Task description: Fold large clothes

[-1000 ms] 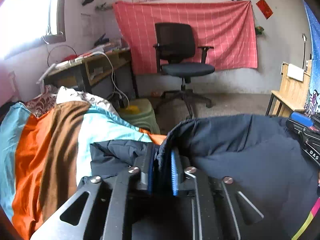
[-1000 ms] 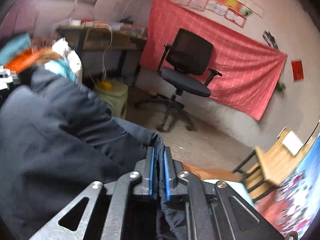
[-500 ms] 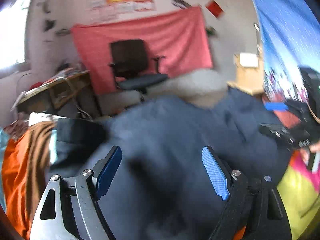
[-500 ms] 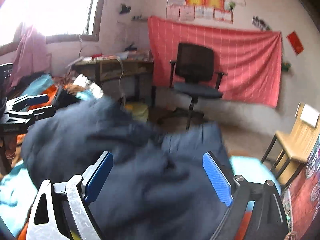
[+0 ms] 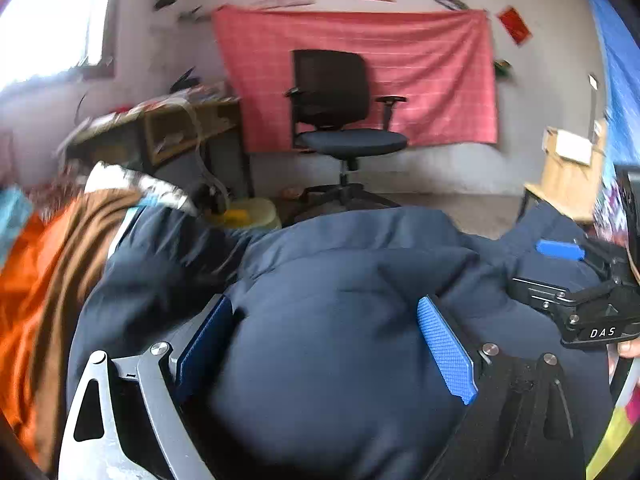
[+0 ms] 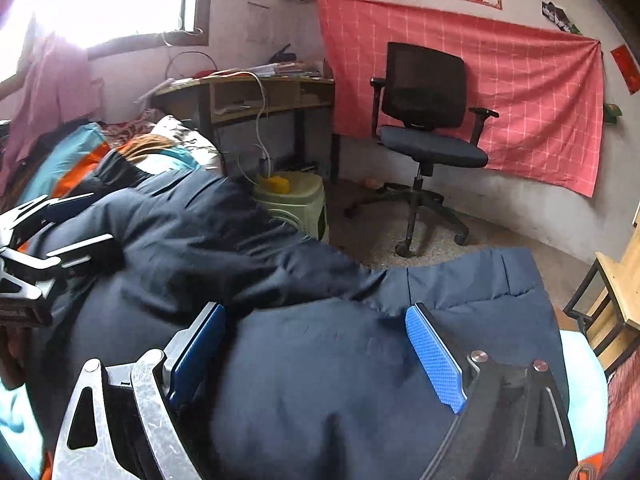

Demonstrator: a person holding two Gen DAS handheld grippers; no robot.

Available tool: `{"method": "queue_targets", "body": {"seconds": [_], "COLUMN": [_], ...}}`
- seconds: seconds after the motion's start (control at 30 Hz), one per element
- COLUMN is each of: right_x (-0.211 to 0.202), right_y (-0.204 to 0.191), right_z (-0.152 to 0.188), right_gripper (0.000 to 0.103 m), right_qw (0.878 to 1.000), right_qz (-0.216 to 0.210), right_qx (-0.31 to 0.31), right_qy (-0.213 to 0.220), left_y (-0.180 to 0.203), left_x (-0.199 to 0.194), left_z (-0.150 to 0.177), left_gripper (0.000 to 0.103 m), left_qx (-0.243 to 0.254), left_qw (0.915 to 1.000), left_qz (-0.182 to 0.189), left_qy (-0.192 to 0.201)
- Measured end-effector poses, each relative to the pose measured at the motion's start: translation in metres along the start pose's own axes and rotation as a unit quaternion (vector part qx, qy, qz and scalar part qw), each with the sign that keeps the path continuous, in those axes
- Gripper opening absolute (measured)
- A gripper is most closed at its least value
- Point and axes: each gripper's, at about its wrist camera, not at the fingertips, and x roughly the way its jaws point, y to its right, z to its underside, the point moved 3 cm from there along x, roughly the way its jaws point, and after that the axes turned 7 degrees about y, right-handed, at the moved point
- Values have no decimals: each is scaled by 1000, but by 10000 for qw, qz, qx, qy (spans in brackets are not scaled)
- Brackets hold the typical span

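Now the navy padded jacket lies puffy and creased on the striped bedspread — bulk at six o'clock. Left gripper and right gripper have just been opening — jaws spread wide, jacket beneath them, unpinched.

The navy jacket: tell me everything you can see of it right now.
The navy jacket is a puffy, quilted, matte garment lying heaped on the striped orange, brown and teal bedding. One flat panel reaches toward the floor side. Both the left gripper and right gripper have just opened and straddle it without pinching.
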Motion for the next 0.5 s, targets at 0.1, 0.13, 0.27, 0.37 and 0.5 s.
{"method": "queue_targets", "body": {"seconds": [0.1, 0.13, 0.27, 0.37, 0.5], "right_x": [21, 29, 52, 63, 68], "right_y": [6, 8, 22, 34, 37], "right_z": [-1, 0, 3, 4, 7], "right_gripper": [93, 94, 97, 98, 98], "right_qw": [9998, 9996, 9972, 9936, 9931], "right_qz": [9, -3, -146, -360, -334], "right_qx": [145, 197, 494, 801, 874], "right_qy": [-137, -212, -538, -713, -709], "left_y": [-15, -18, -25, -31, -29], "left_x": [5, 7, 17, 21, 18], "left_z": [-2, -4, -7, -7, -5], "left_gripper": [92, 92, 92, 92, 92], "left_qx": [-280, -344, -527, -622, -687], "left_qw": [9996, 9993, 9986, 9980, 9974], "left_qz": [-98, -119, -36, 61, 148], "left_qy": [-39, -50, -74, -116, -130]}}
